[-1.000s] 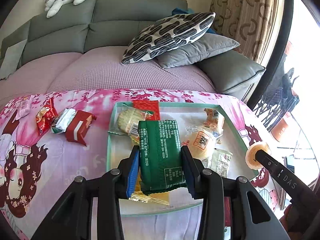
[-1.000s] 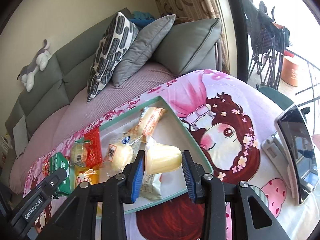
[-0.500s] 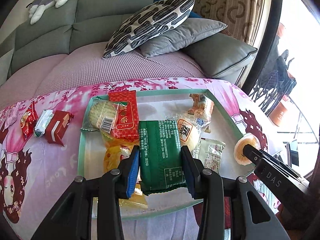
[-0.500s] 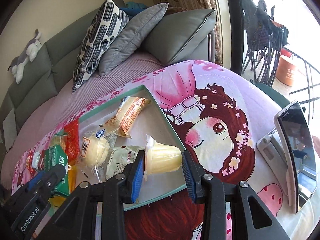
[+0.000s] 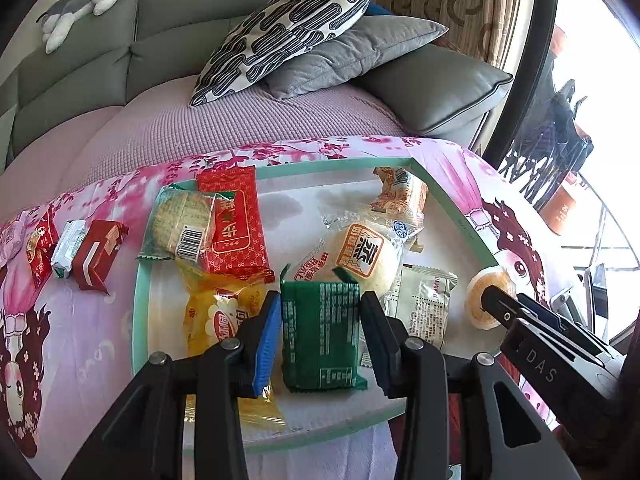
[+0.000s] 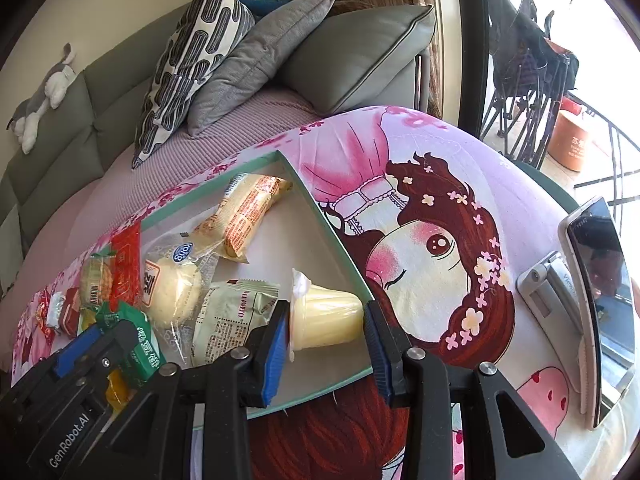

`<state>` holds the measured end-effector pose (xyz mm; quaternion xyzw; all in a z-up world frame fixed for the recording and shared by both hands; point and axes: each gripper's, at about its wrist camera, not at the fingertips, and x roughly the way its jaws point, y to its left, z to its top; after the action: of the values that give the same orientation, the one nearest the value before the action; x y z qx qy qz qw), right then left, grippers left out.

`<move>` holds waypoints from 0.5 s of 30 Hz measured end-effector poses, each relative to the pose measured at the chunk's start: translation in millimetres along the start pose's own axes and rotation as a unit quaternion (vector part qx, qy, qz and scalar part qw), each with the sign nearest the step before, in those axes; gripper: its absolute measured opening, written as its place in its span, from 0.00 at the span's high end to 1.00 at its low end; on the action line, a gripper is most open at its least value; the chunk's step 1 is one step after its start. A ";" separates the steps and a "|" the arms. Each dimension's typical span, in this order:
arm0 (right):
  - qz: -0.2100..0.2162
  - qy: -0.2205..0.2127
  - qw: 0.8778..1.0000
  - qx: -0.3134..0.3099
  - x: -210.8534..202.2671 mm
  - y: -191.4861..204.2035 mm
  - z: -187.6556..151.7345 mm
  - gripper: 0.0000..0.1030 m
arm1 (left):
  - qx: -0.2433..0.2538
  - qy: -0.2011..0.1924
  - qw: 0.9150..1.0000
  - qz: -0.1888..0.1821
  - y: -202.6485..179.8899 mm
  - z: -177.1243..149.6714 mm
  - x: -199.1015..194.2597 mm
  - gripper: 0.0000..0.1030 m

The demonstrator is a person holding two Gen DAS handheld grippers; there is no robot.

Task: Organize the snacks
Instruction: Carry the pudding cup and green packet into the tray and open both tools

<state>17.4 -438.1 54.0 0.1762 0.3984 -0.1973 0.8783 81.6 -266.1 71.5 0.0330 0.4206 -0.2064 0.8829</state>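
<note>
My left gripper (image 5: 320, 316) is shut on a green snack packet (image 5: 318, 332), held low over the near part of the mint-rimmed tray (image 5: 140, 300). My right gripper (image 6: 325, 318) is shut on a yellow jelly cup (image 6: 326, 316) lying on its side, just inside the tray's (image 6: 332, 236) right rim. In the tray lie a red packet (image 5: 234, 228), a round cracker pack (image 5: 180, 226), a yellow packet (image 5: 218, 316), a wrapped bun (image 5: 366, 258), an orange-printed cake bar (image 5: 400, 196) and a pale sachet (image 5: 426, 308).
Several small snacks, among them a red box (image 5: 96, 254), lie on the pink cartoon tablecloth (image 5: 60, 320) left of the tray. A phone on a stand (image 6: 596, 280) rises at the right. Behind the table is a grey sofa (image 5: 160, 52) with cushions.
Both grippers have sunk toward the tray with their loads still gripped. The green packet has shifted rightward over the tray, and the jelly cup has come down inside the right rim.
</note>
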 end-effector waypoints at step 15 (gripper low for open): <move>-0.011 -0.002 0.999 -0.032 -1.3 8.3 1.9 0.49 | 0.000 -0.001 1.000 -0.009 -4.4 4.7 -5.9 0.50</move>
<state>21.8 -431.6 57.4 0.1436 0.4048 -0.1947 0.8818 79.9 -269.2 79.6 0.0296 0.4199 -0.2143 0.8814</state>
